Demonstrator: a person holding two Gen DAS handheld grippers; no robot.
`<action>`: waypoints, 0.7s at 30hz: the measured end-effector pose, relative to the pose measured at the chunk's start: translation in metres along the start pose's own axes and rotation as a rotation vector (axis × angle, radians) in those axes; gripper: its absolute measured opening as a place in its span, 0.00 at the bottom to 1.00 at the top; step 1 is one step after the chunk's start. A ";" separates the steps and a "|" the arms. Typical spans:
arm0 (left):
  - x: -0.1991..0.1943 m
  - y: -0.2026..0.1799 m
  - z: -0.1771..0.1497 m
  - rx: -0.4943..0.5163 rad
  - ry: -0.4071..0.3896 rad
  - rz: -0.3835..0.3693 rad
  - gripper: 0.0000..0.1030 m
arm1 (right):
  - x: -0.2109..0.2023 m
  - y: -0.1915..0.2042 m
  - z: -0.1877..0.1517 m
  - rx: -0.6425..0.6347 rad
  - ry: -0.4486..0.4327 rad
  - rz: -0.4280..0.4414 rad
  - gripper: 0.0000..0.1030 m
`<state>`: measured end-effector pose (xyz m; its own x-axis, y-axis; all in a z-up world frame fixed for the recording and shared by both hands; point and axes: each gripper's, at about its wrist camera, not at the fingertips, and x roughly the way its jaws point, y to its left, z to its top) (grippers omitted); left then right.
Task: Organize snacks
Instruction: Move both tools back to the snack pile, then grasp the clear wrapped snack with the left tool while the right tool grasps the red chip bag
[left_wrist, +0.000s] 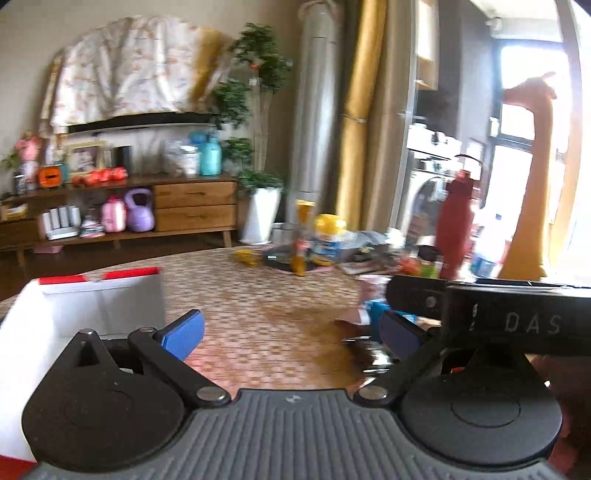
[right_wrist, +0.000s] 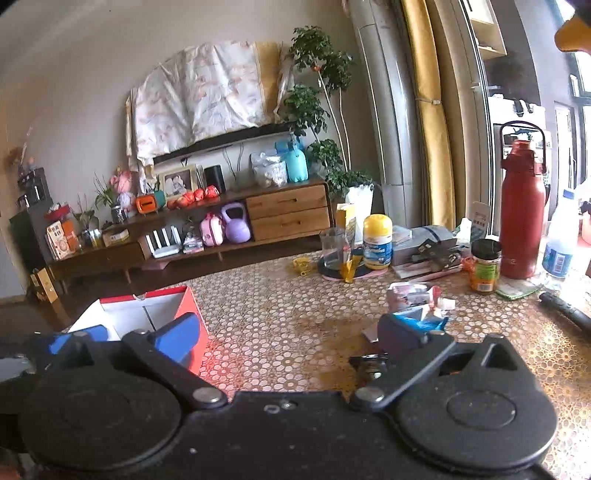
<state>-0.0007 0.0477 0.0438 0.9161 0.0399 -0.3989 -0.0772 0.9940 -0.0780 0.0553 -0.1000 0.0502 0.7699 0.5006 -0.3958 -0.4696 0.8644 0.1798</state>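
Observation:
A white box with red outer walls (right_wrist: 147, 310) stands open at the left of the patterned table (right_wrist: 280, 310); in the left wrist view the box (left_wrist: 74, 306) is just past the left finger. Small snack packets lie at the right: a blue one (right_wrist: 417, 319), pink and white ones (right_wrist: 410, 293) and a dark wrapper (right_wrist: 369, 363). The blue packet (left_wrist: 373, 308) and the dark wrapper (left_wrist: 365, 350) also show by my left gripper's right finger. My left gripper (left_wrist: 291, 336) is open over bare tabletop. My right gripper (right_wrist: 290, 338) is open too, with nothing between its fingers.
At the far right of the table stand a tall red flask (right_wrist: 522, 214), a black-lidded jar (right_wrist: 485, 266), a yellow-lidded tub (right_wrist: 377, 242), a glass cup (right_wrist: 332, 247), a plastic bottle (right_wrist: 561, 240) and stacked papers (right_wrist: 424, 247). A wooden sideboard (right_wrist: 288, 214) lines the far wall.

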 end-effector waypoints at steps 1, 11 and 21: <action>0.004 -0.006 0.000 0.012 0.003 -0.014 0.99 | -0.003 -0.004 -0.001 -0.001 -0.004 -0.003 1.00; 0.040 -0.057 -0.020 0.124 0.033 -0.093 0.99 | -0.009 -0.046 -0.019 0.026 0.012 -0.090 1.00; 0.085 -0.082 -0.042 0.158 0.138 -0.129 0.99 | -0.006 -0.097 -0.040 0.117 0.012 -0.123 1.00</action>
<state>0.0671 -0.0347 -0.0219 0.8510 -0.0916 -0.5172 0.1088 0.9941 0.0030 0.0788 -0.1887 -0.0004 0.8129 0.3907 -0.4318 -0.3181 0.9190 0.2327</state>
